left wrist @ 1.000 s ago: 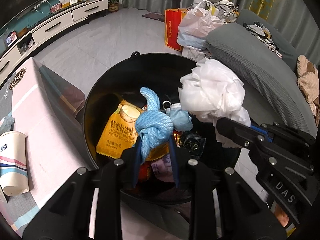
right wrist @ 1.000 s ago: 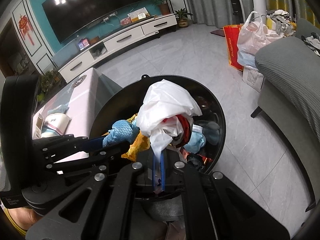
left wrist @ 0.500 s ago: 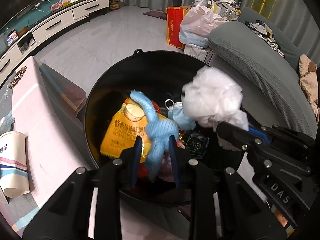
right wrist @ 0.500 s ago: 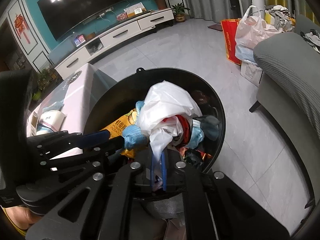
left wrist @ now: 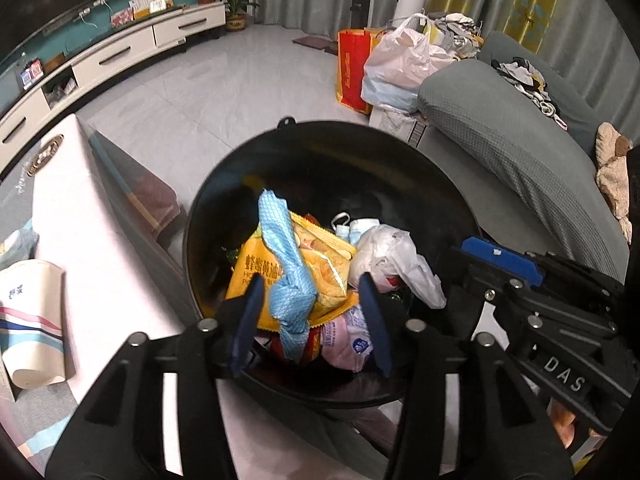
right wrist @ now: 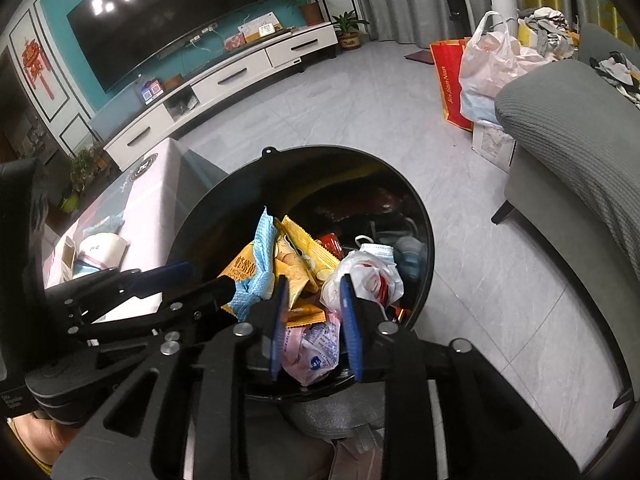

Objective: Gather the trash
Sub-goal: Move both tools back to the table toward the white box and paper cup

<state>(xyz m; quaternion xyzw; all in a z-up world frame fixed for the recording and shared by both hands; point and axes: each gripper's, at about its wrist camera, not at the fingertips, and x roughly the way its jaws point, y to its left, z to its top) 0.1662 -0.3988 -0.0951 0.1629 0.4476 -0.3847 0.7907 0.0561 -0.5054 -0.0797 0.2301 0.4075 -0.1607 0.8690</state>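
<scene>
Both loads have been let go since the earlier frames: blue cloth (left wrist: 289,276), pinched a sec ago by the left gripper (left wrist: 312,312), is now seen draped loose over the yellow chip bag (left wrist: 256,276) inside the black bin (left wrist: 328,144); white plastic bag (left wrist: 390,260), previously held up by the right gripper (right wrist: 314,312), now lies crumpled in the bin beside a blue face mask (left wrist: 352,226). L jaws have just been opening and are seen spread, cloth between them but not pressed. R jaws also just opened, spread apart, nothing pinched; bag edge sits just past the right finger. A pink wrapper (right wrist: 310,350) is seen under the R jaws in the right wrist view. Paper cup (left wrist: 32,320) is lying on the pink table (left wrist: 100,260) next to the bin.
</scene>
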